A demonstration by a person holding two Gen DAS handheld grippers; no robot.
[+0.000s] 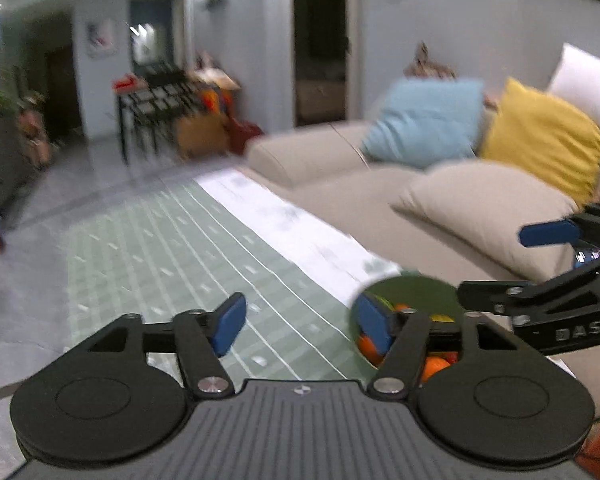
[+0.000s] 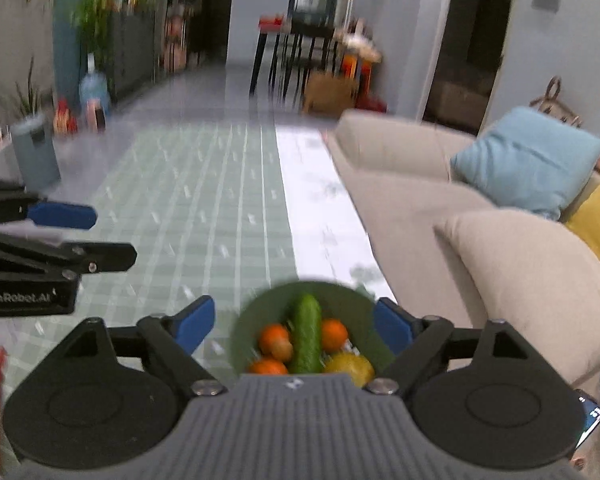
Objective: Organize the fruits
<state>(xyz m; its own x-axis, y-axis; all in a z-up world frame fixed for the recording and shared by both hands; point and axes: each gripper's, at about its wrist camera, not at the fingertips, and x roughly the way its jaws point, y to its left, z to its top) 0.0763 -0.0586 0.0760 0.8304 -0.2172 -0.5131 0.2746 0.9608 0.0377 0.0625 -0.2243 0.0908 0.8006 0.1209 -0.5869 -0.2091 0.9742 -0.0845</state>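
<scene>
A green bowl (image 2: 352, 300) sits low in the right wrist view, holding a cucumber (image 2: 307, 332), oranges (image 2: 334, 334) and a yellow fruit (image 2: 350, 366). My right gripper (image 2: 294, 326) is open and empty, above the bowl, its blue fingertips (image 2: 196, 326) on either side. The bowl (image 1: 416, 292) also shows in the left wrist view, behind my left gripper's right finger. My left gripper (image 1: 302, 324) is open and empty, left of the bowl. Each gripper shows at the edge of the other's view.
A green checked cloth (image 2: 200, 216) with a white strip covers the surface. A beige sofa (image 2: 412, 184) with beige, blue (image 2: 528, 160) and yellow cushions is at the right. A dining table and chairs (image 2: 296, 52) stand far back. Both views are motion-blurred.
</scene>
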